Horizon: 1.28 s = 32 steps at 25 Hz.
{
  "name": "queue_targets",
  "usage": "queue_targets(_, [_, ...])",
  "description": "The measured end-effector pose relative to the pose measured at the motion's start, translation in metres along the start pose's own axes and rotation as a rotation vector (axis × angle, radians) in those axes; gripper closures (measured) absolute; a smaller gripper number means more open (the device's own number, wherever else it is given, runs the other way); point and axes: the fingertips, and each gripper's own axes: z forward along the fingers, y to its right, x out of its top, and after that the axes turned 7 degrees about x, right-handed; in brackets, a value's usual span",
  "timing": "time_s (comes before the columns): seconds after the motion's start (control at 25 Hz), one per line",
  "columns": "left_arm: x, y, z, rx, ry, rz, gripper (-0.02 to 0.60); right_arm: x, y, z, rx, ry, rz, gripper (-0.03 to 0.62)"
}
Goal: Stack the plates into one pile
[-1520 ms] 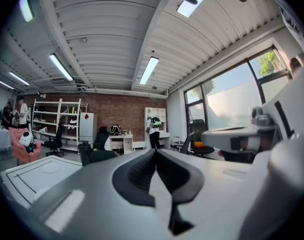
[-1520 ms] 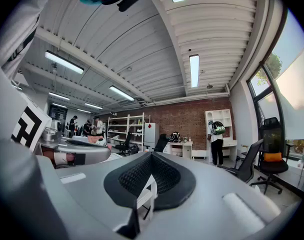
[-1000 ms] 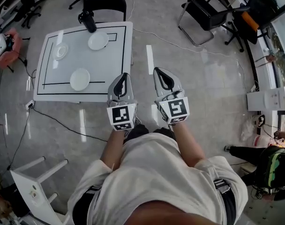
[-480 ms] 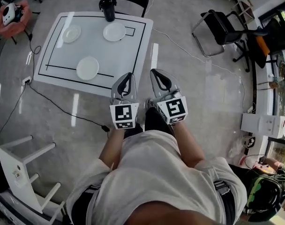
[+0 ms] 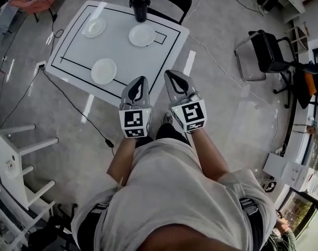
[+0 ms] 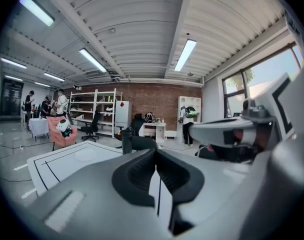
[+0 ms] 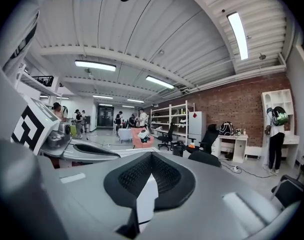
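Progress: nil, stacking not begun. Head view shows three white plates lying singly on the white table point(image 5: 75, 46) in the upper left of the frame: the near plate point(image 5: 104, 71) towards the table's lower edge, the far-left plate point(image 5: 94, 27) near the top, and the far-right plate point(image 5: 142, 35) right of it, just below a black cup point(image 5: 139, 7). All three are well apart and none rests on another. All of the work is left: two plates have to be picked up and set on the third. Left gripper point(image 5: 140, 83) and right gripper point(image 5: 172, 77) sit side by side at frame centre, held out in front of the person's torso with forearms bent and roughly parallel, and they point up-frame towards the table's lower right corner. Both are short of the plates and touch nothing. Left gripper view: fingers point(image 6: 142, 171) pressed together with nothing between them; the table surface shows at lower left, and the aim is close to level. Right gripper view: fingers point(image 7: 164, 176) likewise pressed together and empty. Judgement: this is the approach stage, and the near plate looks the easiest first pick.
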Motion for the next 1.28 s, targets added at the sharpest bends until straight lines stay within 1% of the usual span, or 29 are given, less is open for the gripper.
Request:
queue_targets(0.12, [-0.006, 0.002, 0.019, 0.046, -0.029, -0.012, 0.580, -0.010, 0.011, 0.009, 0.065, -0.030, 0.017, 0.593])
queue_targets(0.28, [-0.005, 0.010, 0.037, 0.101, -0.042, -0.013, 0.580, -0.019, 0.032, 0.016, 0.123, -0.045, 0.012, 0.594])
queue_targets(0.44, [-0.005, 0.012, 0.046, 0.135, -0.063, -0.003, 0.580, -0.031, 0.052, 0.027, 0.152, -0.073, 0.054, 0.592])
queue_targets(0.68, [-0.012, -0.009, 0.061, 0.170, -0.102, -0.007, 0.580, -0.050, 0.056, 0.054, 0.183, -0.145, 0.080, 0.592])
queue_targets(0.8, [-0.018, -0.026, 0.068, 0.167, -0.107, -0.013, 0.580, -0.056, 0.055, 0.073, 0.198, -0.167, 0.069, 0.592])
queue_targets(0.96, [-0.029, -0.056, 0.081, 0.149, -0.134, -0.049, 0.580, -0.058, 0.051, 0.100, 0.192, -0.204, 0.077, 0.592])
queue_targets(1.04, [-0.027, -0.066, 0.088, 0.126, -0.132, -0.068, 0.580, -0.056, 0.050, 0.111, 0.188, -0.222, 0.086, 0.592])
queue_targets(1.12, [-0.025, -0.076, 0.097, 0.101, -0.120, -0.090, 0.580, -0.054, 0.049, 0.121, 0.182, -0.238, 0.073, 0.592])
queue_targets(1.2, [-0.026, -0.085, 0.108, 0.095, -0.113, -0.108, 0.580, -0.055, 0.048, 0.131, 0.178, -0.254, 0.049, 0.592])
queue_targets(1.28, [-0.029, -0.090, 0.118, 0.098, -0.128, -0.116, 0.580, -0.059, 0.047, 0.139, 0.188, -0.277, 0.048, 0.592])
